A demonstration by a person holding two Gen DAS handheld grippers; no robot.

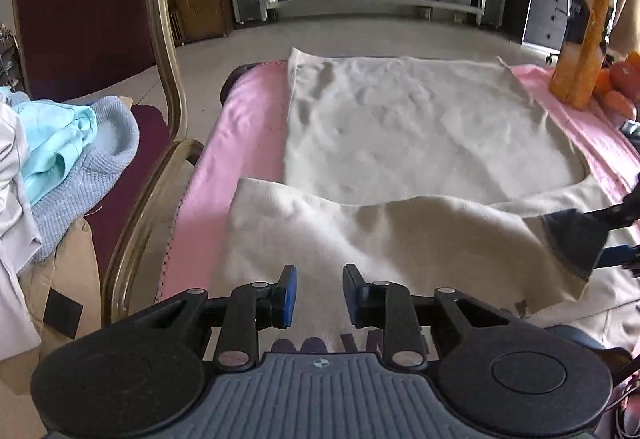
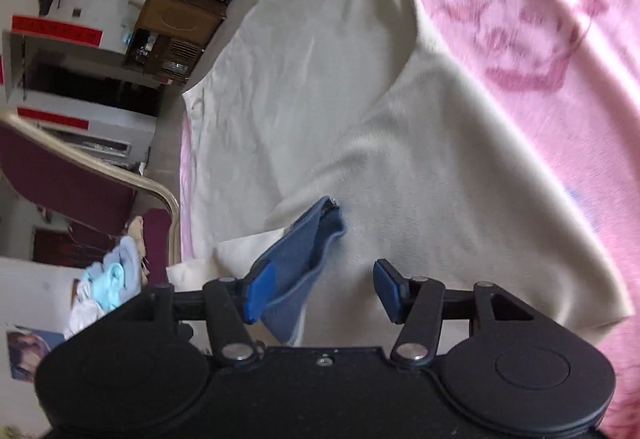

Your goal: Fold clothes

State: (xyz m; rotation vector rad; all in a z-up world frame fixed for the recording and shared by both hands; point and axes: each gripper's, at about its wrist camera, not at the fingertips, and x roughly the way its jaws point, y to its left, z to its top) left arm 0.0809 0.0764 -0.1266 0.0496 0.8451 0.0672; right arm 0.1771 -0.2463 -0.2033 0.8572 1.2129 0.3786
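A cream T-shirt (image 1: 400, 127) lies spread on a pink blanket (image 1: 248, 119). Its near part is folded over towards me, and a sleeve with a blue cuff (image 1: 572, 239) points right. My left gripper (image 1: 320, 291) hovers open over the near fold with nothing between its fingers. My right gripper (image 1: 604, 235) reaches in from the right edge with its fingers on either side of the cuff. In the right wrist view the right gripper (image 2: 324, 291) is open wide. There the blue cuff (image 2: 304, 251) rests against the left finger (image 2: 260, 291), and cream shirt cloth (image 2: 420, 167) fills the space ahead.
A maroon chair with a gold frame (image 1: 172, 87) stands to the left, holding a heap of light blue and white clothes (image 1: 60, 143). An orange juice bottle (image 1: 584, 35) and some orange fruit (image 1: 620, 83) stand at the blanket's far right corner.
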